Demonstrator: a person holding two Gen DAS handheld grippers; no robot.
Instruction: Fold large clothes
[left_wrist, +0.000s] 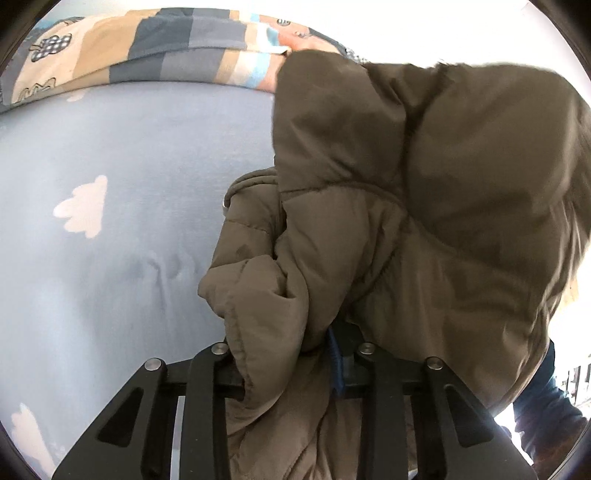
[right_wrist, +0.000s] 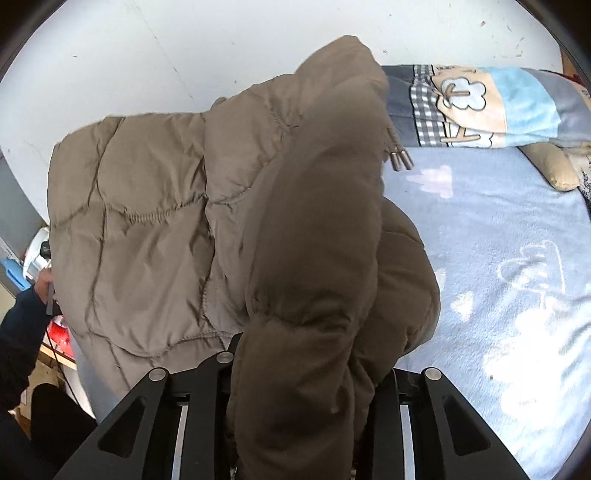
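Two claws, left claw (left_wrist: 291, 354) and right claw (right_wrist: 306, 365), each clamping brown puffer jacket (right_wrist: 155, 206) above blue blanket (right_wrist: 498, 258)

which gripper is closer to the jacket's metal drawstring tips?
Right, probably. The drawstring tips hang just ahead of the right gripper, which grips the jacket. The left gripper's view doesn't show them.

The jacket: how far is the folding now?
Done: nothing looks folded yet. In hand: the brown puffer jacket is bunched in both tools, left tool and right tool, lifted over the blue bed sheet. Left: lay it flat, fold sleeves and body.
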